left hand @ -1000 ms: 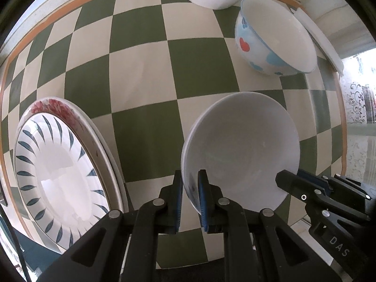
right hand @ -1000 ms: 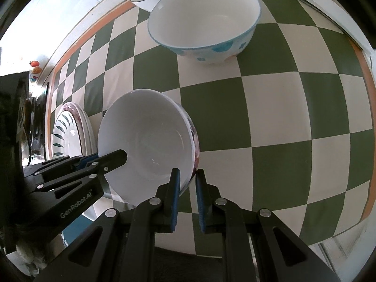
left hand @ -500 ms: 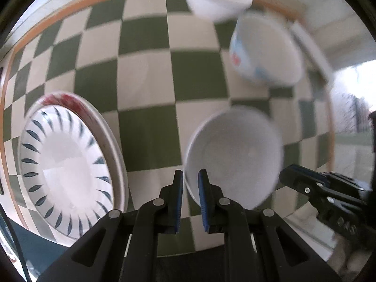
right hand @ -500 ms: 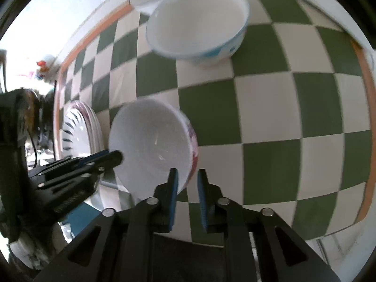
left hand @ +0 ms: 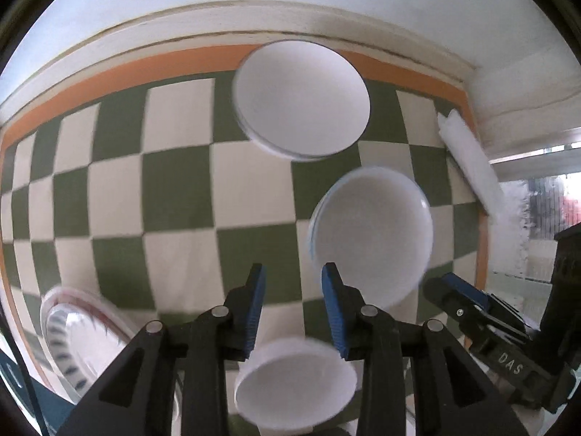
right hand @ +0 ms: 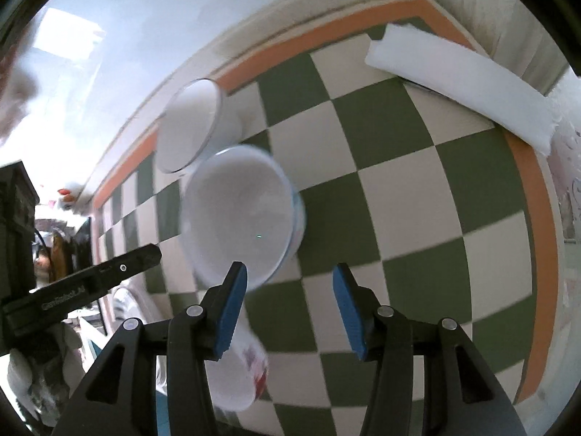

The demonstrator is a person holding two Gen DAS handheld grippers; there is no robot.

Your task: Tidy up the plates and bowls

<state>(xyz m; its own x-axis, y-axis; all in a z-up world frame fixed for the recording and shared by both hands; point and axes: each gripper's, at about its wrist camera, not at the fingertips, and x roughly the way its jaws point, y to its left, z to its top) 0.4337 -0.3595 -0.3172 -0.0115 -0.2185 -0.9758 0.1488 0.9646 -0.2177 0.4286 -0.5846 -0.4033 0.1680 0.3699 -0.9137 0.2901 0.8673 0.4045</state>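
Note:
A white bowl with red flowers (left hand: 296, 381) sits on the checked cloth just below my open left gripper (left hand: 294, 309); it also shows low in the right wrist view (right hand: 236, 370). My right gripper (right hand: 288, 309) is open and empty, above the cloth beside that bowl. A white bowl with blue dots (left hand: 370, 232) (right hand: 239, 214) stands further on. A plain white bowl (left hand: 301, 98) (right hand: 189, 123) stands at the far edge. Stacked plates with a blue-leaf rim (left hand: 78, 334) lie at the near left.
A green and cream checked cloth (left hand: 174, 196) with an orange border covers the table. A folded white cloth (right hand: 457, 83) lies along the far right edge. A wall runs behind the table.
Both grippers have let go of the flowered bowl's rim and opened. Both have lifted and tilted up, so the bowl now lies low in each view.

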